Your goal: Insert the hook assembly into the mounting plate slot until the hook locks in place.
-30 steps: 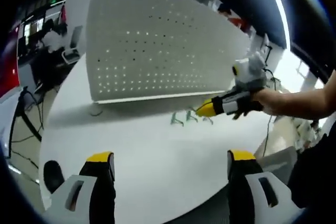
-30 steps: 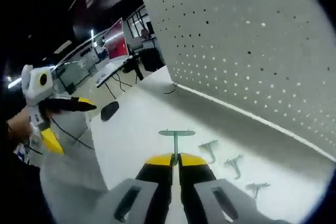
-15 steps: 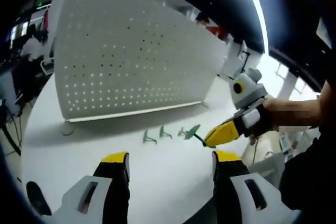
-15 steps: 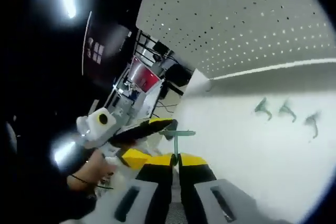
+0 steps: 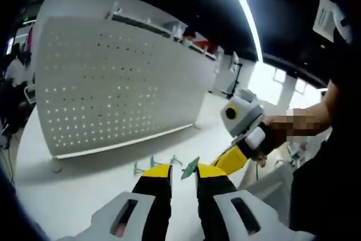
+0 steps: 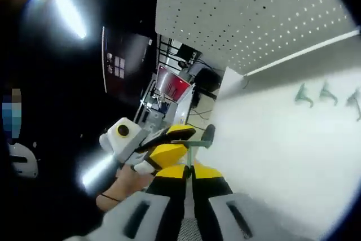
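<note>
A white pegboard plate (image 5: pixel 124 83) (image 6: pixel 254 15) stands upright on the white table (image 5: pixel 67 201). My right gripper (image 6: pixel 189 169) is shut on the stem of a green hook (image 6: pixel 190 149), held above the table. It enters the left gripper view from the right (image 5: pixel 225 162). The hook's flat end (image 5: pixel 190 167) sits between the jaws of my left gripper (image 5: pixel 184 172), which stand close on either side of it. Whether they touch it is unclear. In the right gripper view the left gripper (image 6: pixel 180 142) straddles the hook's crossbar. Three more green hooks (image 5: pixel 155 163) (image 6: pixel 326 91) lie by the plate's foot.
A person's hand (image 5: pixel 293 125) holds the right gripper, and another hand (image 6: pixel 121 187) holds the left. A dark round object (image 6: pixel 210 132) lies near the table's far edge. Office desks and a red screen (image 6: pixel 172 83) stand beyond the table (image 6: pixel 271 150).
My left jaws have narrowed from wide apart to close around the hook's end. The right gripper has brought the hook between them. Both views have swung.
</note>
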### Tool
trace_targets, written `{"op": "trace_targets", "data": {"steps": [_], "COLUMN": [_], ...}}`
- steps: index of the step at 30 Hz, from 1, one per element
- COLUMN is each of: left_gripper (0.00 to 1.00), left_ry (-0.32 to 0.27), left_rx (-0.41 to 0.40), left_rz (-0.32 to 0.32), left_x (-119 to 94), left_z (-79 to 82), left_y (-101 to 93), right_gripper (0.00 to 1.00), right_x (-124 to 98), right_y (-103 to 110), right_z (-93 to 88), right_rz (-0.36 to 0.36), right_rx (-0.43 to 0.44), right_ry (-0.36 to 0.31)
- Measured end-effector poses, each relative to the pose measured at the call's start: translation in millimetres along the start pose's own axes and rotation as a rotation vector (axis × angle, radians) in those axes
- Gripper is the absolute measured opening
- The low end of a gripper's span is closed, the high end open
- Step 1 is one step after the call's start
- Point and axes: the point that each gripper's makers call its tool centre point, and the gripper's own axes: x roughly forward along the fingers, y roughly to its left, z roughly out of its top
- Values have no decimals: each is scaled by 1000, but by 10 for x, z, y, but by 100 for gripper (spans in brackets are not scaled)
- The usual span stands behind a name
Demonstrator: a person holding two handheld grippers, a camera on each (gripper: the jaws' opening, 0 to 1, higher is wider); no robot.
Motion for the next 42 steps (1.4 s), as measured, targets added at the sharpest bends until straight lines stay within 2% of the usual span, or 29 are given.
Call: {"op": "trace_targets", "data": {"steps": [2,5,8,12,14,16,18,21,23,26,28,30,31,32,33,35,37,39,40,42], "left_gripper": [6,6,5,3,3,2,2,2,2,2,2,2,2,2,2,1,1,2,2,2], "left_ry": [-9,2,-11,17,36,72,98,142,180,224,231,208,197,193,196,204,208,181,189,207], "left_rx": [13,59,2,64,71,77,89,58,19,10,11,-94,-187,-245,-280,-363,-424,-486,-501,-482], "left_rz": [-42,-35,-52,-49,-53,-60,-41,35,100,214,264,278,271,246,226,231,233,233,237,260], "left_x": [0,1,-8,-14,-2,17,30,13,-31,-135,-189,-209,-212,-205,-198,-216,-229,-230,-239,-250], "left_z": [33,48,66,41,26,-25,-66,-137,-191,-217,-213,-211,-226,-246,-277,-356,-411,-411,-428,-455], "left_y": [-92,-104,-88,-117,-135,-154,-135,-5,123,314,394,413,407,377,353,350,316,286,275,278], "right_gripper": [0,0,0,0,1,1,4,11,12,12,13,14,14,14,14,14,14,14,14,13], "right_x": [0,-8,-9,-20,-21,-3,8,-4,-46,-80,-91,-67,-52,-21,0,50,111,160,171,194], "right_y": [35,33,65,62,63,30,5,37,37,70,48,69,83,106,114,87,64,63,43,-16], "right_z": [2,4,13,28,4,35,38,135,218,275,253,233,213,182,155,75,10,-54,-69,-80], "right_rz": [19,24,42,43,31,-14,-80,-132,-196,-243,-270,-276,-277,-277,-278,-305,-318,-317,-331,-367], "right_rx": [11,22,38,38,-25,-122,-238,-338,-449,-573,-607,-635,-651,-675,-701,-763,-760,-764,-791,-853], "right_ry": [-1,-1,-11,-23,-19,-45,-22,-42,-39,-37,-15,-16,-10,-3,9,50,57,65,73,87]}}
